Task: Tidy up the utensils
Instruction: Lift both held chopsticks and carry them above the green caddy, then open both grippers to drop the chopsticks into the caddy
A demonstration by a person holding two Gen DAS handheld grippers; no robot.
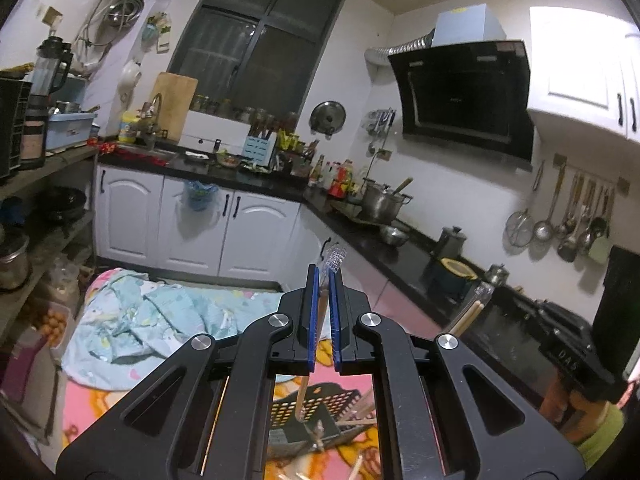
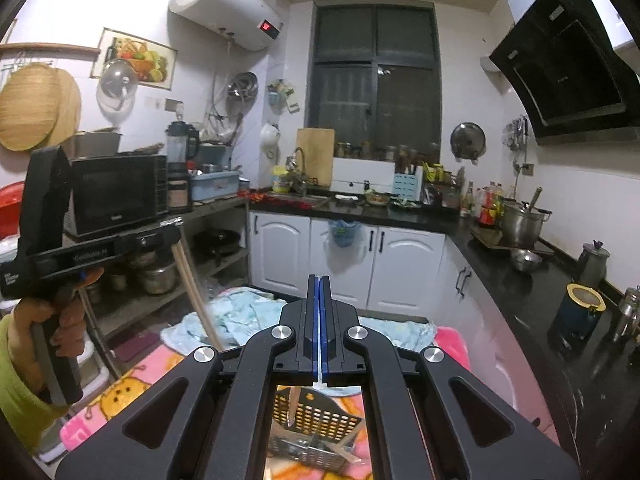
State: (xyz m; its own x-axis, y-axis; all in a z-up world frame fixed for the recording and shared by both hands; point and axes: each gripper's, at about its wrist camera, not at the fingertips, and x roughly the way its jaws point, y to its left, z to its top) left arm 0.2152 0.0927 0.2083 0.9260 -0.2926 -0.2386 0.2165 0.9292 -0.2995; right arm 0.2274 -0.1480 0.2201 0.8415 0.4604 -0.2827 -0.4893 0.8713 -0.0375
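My left gripper (image 1: 325,276) is shut on a wrapped pair of wooden chopsticks (image 1: 334,259); their clear plastic end sticks up past the fingertips and the wooden end hangs down over a black perforated utensil basket (image 1: 320,404). My right gripper (image 2: 319,280) is shut on another thin chopstick (image 2: 292,404) that hangs below the jaws, its tip over the same basket (image 2: 320,420). The basket lies on a pink cartoon blanket (image 2: 120,392) and holds several utensils. The right gripper with its chopsticks (image 1: 468,312) shows at right in the left wrist view; the left gripper (image 2: 172,232) shows at left in the right wrist view.
A light blue blanket (image 1: 160,320) lies beyond the basket. White cabinets (image 2: 348,264) under a black counter (image 2: 520,280) run along the back and right. Shelves with pots and a microwave (image 2: 116,196) stand at left. Loose chopsticks (image 1: 356,468) lie on the pink blanket.
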